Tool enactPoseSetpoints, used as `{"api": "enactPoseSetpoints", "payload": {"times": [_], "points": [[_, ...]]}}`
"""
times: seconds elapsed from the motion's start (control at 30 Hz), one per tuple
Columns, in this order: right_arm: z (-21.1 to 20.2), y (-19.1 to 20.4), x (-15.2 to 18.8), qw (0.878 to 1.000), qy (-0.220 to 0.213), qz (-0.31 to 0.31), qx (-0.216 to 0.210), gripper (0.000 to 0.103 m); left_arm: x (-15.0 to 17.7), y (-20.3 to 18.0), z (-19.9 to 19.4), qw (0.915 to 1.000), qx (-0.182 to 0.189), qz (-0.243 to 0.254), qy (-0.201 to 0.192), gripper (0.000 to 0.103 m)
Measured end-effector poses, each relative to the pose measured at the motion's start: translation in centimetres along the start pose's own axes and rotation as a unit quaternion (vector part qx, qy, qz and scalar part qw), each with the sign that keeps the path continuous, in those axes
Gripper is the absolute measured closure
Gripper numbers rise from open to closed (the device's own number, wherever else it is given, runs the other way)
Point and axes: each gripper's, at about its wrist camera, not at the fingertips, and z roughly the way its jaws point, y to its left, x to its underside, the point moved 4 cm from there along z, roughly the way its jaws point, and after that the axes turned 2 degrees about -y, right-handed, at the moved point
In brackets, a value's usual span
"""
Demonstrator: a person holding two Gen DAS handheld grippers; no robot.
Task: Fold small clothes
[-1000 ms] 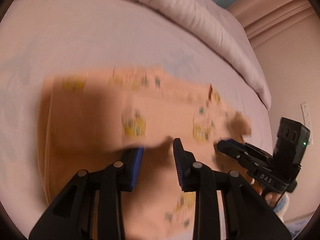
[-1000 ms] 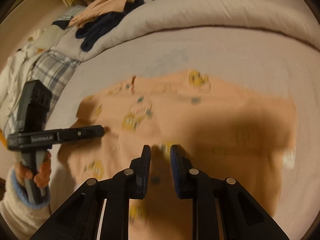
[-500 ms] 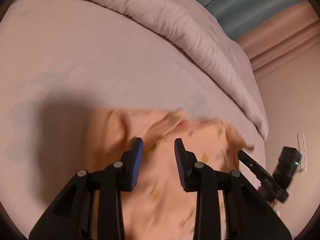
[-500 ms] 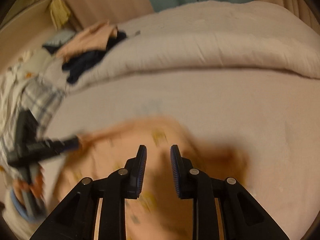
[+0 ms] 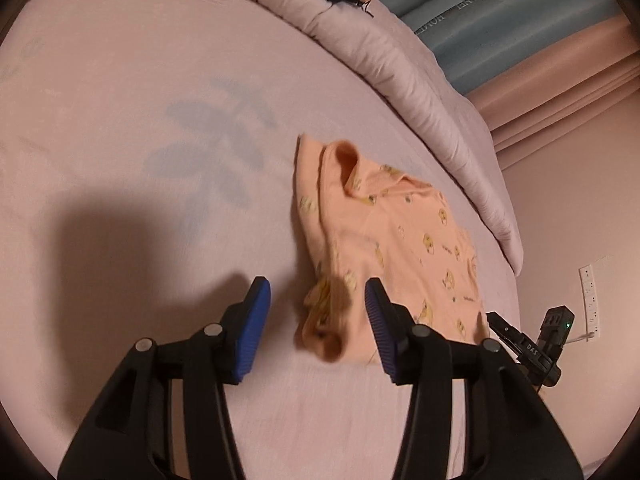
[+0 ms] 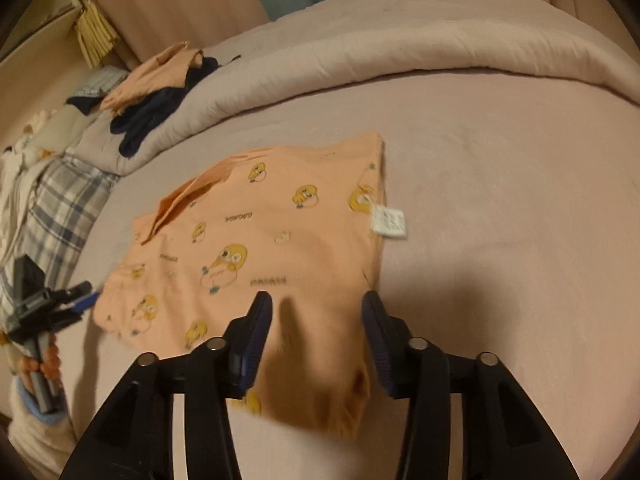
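Left wrist view: left gripper has jaws wide apart, blue ribbed pads holding nothing. Small peach garment with yellow cartoon prints lies folded on the pale pink bed sheet, running from between the fingertips out toward 1 o'clock. Its near bunched corner sits in the gap between the pads, closer to the right-side pad — contact not clear. Right gripper's tip shows at 4 o'clock, just beside the garment's near edge. Rolled pale pink duvet runs across 12 to 3 o'clock, well apart from the garment. White wall socket strip on the wall at 3 o'clock.

Right wrist view: right gripper also has jaws apart, empty. Peach garment lies flat on the sheet, near edge passing under and between the fingertips, slightly blurred there. White care label sticks out from its right edge at about 1 o'clock. Left gripper sits at 9 o'clock, tip just beside the garment's left edge — jaw gap not readable from this angle. Duvet across the top; dark navy and peach clothes pile on it at 10 o'clock, grey plaid fabric below that.
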Motion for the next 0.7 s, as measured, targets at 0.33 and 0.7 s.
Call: {"api": "enactPoseSetpoints", "payload": {"times": [0.33,0.7], "points": [[0.1,-1.1,2.9,0.997,0.034,0.059,-0.044,0.056,1.1,-2.6,2.0,0.9986,0.040,0.014,0.031,0.069],[0.3,0.1,3.6,0.995,0.047,0.034,-0.085,0.069,1.4,-2.4,2.0,0.9965,0.068,0.027,0.039,0.091]]}}
